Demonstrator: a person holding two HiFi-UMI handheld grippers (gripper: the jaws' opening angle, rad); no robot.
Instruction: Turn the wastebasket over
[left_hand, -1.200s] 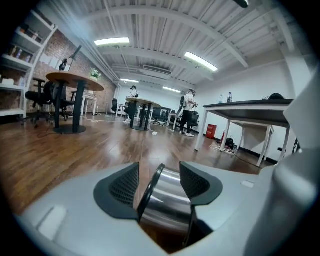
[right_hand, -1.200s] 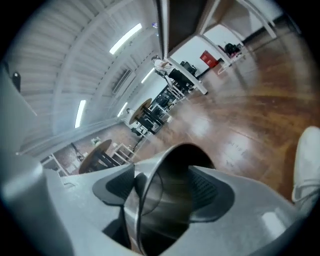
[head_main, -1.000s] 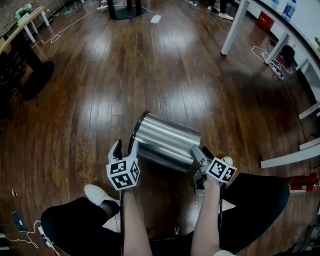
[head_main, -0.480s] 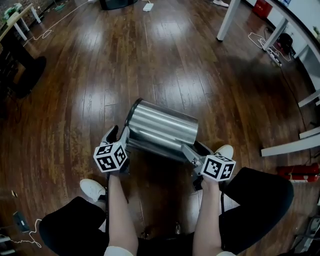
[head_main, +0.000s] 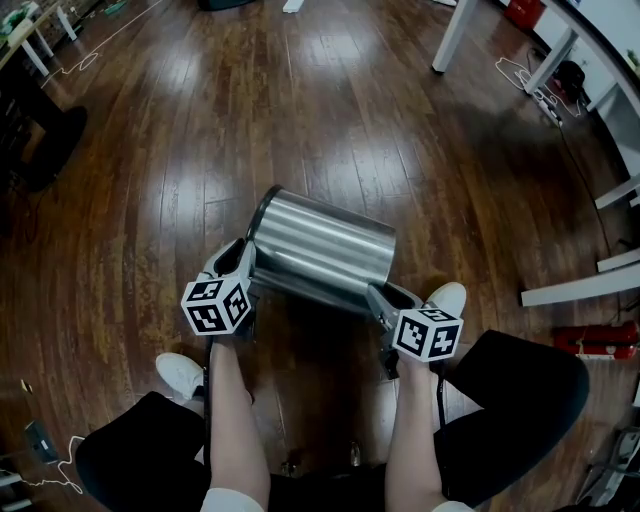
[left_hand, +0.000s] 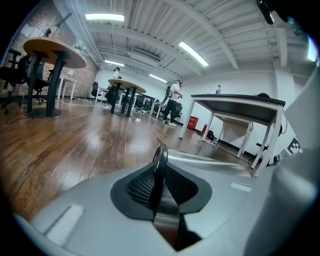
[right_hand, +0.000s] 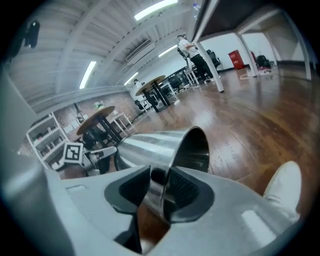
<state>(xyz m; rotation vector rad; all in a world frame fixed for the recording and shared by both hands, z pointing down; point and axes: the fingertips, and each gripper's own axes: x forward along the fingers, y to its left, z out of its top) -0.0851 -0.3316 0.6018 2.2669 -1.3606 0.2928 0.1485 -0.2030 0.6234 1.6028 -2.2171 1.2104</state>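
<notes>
The steel wastebasket (head_main: 320, 250) lies on its side low over the wooden floor (head_main: 300, 120), just in front of the person's knees, with its length running across from left to right. Whether it rests on the boards or is held just off them I cannot tell.

The left gripper (head_main: 238, 262) is at the left end of the wastebasket. Its jaws have just been closing and now pinch the thin dark rim of that end, which stands edge-on between the ribbed pads (left_hand: 142, 182) in the left gripper view.

The right gripper (head_main: 378, 298) is at the right end, the open mouth. Its jaws have also just been closing and are clamped on the wall at the mouth's rim, one pad inside and one outside, as the right gripper view shows.

A white shoe (head_main: 180, 372) shows beside the left forearm and another (head_main: 447, 297) just beside the right gripper. White table legs (head_main: 455, 35) stand well apart, at the far right.
</notes>
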